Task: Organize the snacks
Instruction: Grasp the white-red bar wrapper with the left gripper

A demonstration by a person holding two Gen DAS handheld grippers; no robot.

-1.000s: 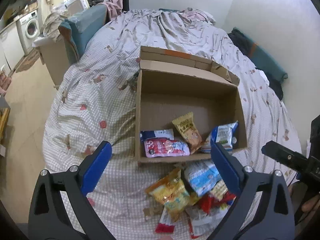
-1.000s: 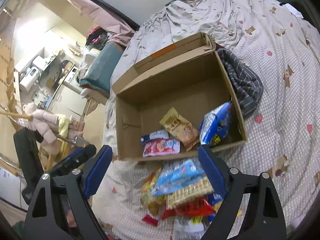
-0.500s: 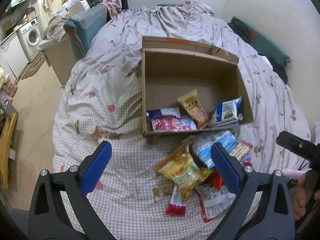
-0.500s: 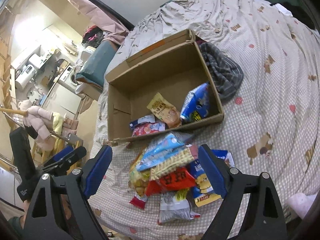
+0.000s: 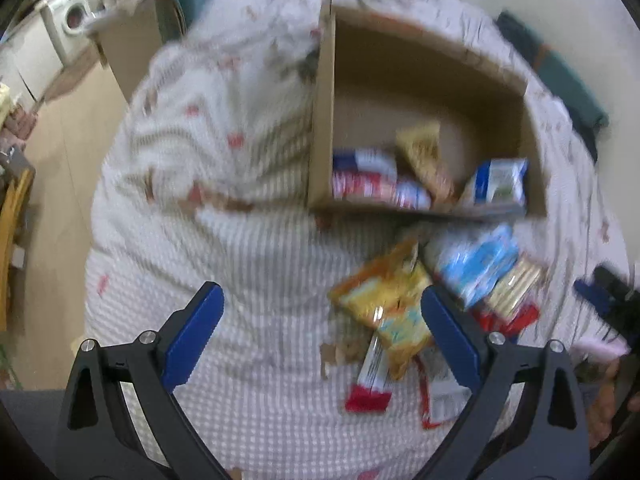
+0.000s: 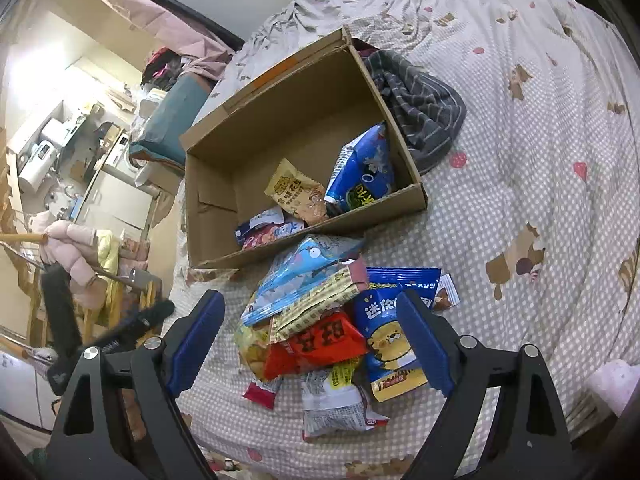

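An open cardboard box [image 6: 404, 156] lies on the bed and also shows in the left wrist view [image 5: 322, 120]. It holds several snack packs, among them a blue bag [image 6: 362, 170] and a tan pack [image 6: 296, 194]. A pile of loose snacks [image 6: 320, 320] lies in front of the box, with a red bag [image 6: 320, 340] and a light-blue bag [image 6: 300, 272]; the pile also shows in the left wrist view [image 5: 420, 300]. My right gripper [image 6: 310, 340] is open and empty, above the pile. My left gripper [image 5: 320, 332] is open and empty, above the bed left of the pile.
The bed has a checked cover [image 6: 540, 160]. A grey striped cloth [image 6: 420, 100] lies against the box's right side. The floor and a washing machine [image 5: 68, 24] are to the left of the bed. The left wrist view is blurred by motion.
Both grippers have drawn back from the box and come lower toward the snack pile, which now sits between the right fingers. Both stay open.
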